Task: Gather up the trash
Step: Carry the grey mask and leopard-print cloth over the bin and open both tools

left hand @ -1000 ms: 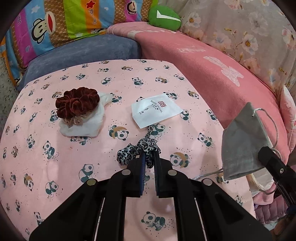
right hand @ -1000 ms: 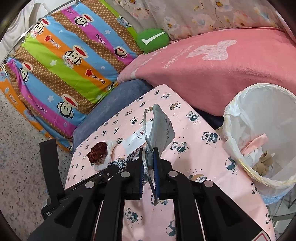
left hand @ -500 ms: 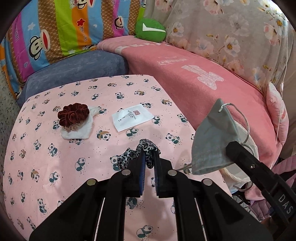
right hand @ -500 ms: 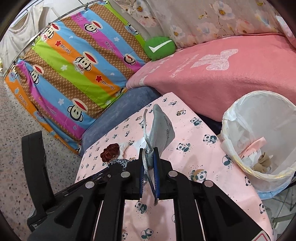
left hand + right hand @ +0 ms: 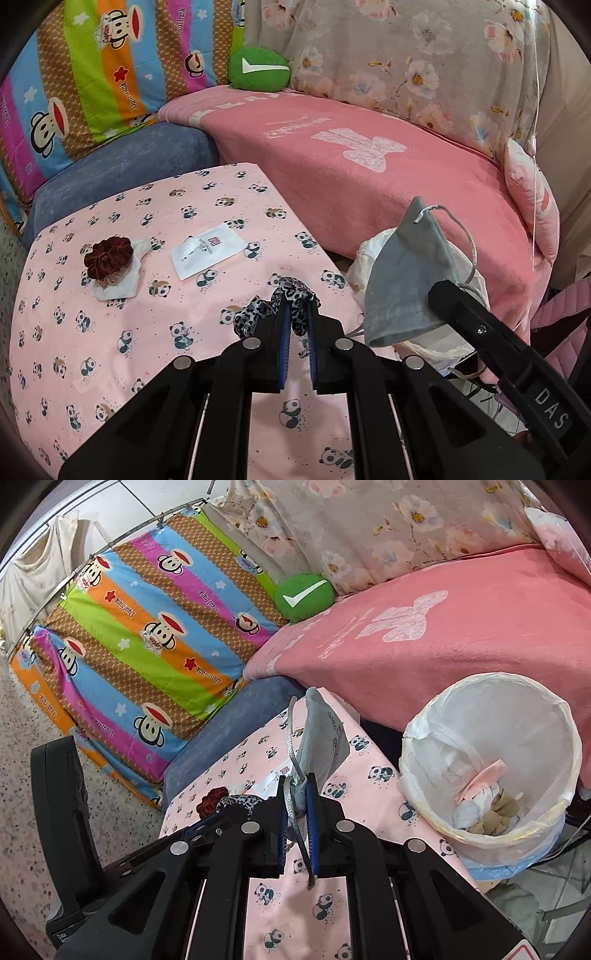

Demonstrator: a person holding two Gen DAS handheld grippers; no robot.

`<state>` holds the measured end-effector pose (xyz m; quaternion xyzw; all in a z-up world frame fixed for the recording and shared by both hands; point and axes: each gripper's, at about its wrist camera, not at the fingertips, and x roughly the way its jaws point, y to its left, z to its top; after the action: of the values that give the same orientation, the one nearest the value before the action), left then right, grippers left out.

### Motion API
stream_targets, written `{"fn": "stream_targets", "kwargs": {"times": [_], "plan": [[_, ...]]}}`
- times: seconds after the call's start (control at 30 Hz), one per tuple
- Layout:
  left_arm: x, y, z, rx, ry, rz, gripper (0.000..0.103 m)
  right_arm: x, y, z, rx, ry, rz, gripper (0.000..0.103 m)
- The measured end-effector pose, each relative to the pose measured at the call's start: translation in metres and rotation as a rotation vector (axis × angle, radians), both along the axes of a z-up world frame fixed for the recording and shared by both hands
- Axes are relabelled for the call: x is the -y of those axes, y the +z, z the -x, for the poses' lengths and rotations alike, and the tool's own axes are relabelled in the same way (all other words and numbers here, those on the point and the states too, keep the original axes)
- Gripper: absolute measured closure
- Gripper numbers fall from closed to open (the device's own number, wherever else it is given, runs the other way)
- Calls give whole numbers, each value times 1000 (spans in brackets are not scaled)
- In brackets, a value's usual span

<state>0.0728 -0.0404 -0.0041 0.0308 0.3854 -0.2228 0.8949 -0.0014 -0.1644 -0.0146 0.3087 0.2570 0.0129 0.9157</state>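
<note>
1. Between the blue pads at the lower centre of the left wrist view, a leopard-print scrunchie (image 5: 291,295) is pinched by the left gripper (image 5: 296,332); its fingers stand narrow, closed on the fabric, and it seems lifted off the panda-print cloth (image 5: 110,350) of the desk.
2. At the lower centre of the right wrist view, the right gripper (image 5: 296,812) is clamped on a grey face mask (image 5: 321,734) at the root of its silver ear loop, the mask standing up above the fingers.
3. To the right of that view, the lined trash bin (image 5: 491,701) stands beside the desk and already holds a few scraps at its bottom, so part of the job looks done.
4. Left on the cloth, at the left of the left wrist view, are a dark red scrunchie (image 5: 109,254) lying on a white cloth (image 5: 122,284), and a white packet (image 5: 207,254) nearby; whether all count as trash I cannot tell.
5. Both grippers tilt downward over the desk, side by side, the bin to their right; dropping both items in seems next.
</note>
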Motion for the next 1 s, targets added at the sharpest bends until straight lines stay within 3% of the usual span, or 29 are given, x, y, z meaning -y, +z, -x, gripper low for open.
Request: {"fn": "stream_targets", "kwargs": {"times": [0.43,1.0], "plan": [[76,-1,11,5,-150,-21,95,72,-3,28,0,-111,22,92],[147,1,5,-36,-315,15,94,142,-20,39,-53,-232,63,92]]}}
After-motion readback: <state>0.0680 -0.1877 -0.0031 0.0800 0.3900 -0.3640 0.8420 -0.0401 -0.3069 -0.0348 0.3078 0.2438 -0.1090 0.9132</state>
